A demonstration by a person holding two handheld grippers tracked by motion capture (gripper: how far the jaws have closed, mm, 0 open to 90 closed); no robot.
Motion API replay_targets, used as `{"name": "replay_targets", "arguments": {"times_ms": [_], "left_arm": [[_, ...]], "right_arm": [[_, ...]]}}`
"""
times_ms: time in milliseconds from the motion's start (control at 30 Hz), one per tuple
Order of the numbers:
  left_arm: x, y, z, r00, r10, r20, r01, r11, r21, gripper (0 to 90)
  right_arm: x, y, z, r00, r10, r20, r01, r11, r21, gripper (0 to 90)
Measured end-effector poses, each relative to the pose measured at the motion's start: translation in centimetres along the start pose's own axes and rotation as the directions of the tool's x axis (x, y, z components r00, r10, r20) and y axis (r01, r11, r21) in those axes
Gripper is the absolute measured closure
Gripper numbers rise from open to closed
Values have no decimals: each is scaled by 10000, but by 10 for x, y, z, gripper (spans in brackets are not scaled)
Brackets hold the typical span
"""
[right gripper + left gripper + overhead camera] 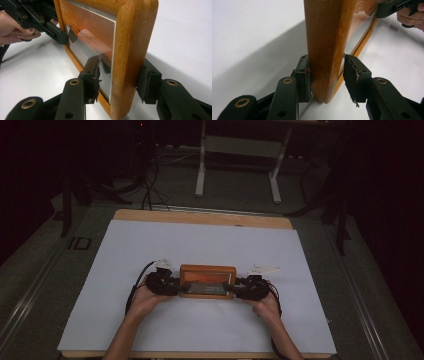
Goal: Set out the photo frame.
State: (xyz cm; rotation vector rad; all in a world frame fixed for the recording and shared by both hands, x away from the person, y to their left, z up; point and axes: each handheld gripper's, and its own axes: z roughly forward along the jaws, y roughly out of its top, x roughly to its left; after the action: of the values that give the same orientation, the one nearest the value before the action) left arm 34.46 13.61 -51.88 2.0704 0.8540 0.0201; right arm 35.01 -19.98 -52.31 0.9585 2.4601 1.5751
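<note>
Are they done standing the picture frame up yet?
Almost. The wooden picture frame already stands upright on the white sheet. The left gripper and right gripper bracket its two ends, jaws around the wood but not fully clamped. What looks left is letting go.

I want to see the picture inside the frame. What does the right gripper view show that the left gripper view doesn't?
Right gripper view alone: the frame's glass front with an orange picture behind it. Left gripper view alone: the wooden frame edge-on, one jaw touching it and the other apart. Both share the wooden frame, the white table cover, and the other gripper in a hand at the frame's far end.
</note>
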Motion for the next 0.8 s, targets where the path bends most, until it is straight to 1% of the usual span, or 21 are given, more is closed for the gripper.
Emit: {"name": "replay_targets", "arguments": {"times_ms": [100, 233, 533, 667, 800], "left_arm": [[0, 0, 0, 10000, -13, -8, 13, 10000, -7, 594], [2, -1, 1, 9998, -198, 78, 199, 9997, -120, 594], [3, -1, 1, 9992, -385, 107, 386, 9991, -161, 596], [3, -1, 1, 9992, -379, 128, 381, 9992, -153, 597], [3, -1, 2, 9996, -248, 97, 249, 9996, -152, 594]], "right_arm": [[-1, 0, 0, 10000, 47, -40, -47, 10000, -6, 569], [-4, -1, 1, 9998, 153, -113, -153, 9999, -41, 569], [-8, -1, 3, 9994, 217, -258, -220, 9997, -103, 570], [-9, -2, 3, 9993, 218, -295, -222, 9997, -140, 570], [-9, -3, 2, 9994, 165, -311, -171, 9997, -183, 573]]}}
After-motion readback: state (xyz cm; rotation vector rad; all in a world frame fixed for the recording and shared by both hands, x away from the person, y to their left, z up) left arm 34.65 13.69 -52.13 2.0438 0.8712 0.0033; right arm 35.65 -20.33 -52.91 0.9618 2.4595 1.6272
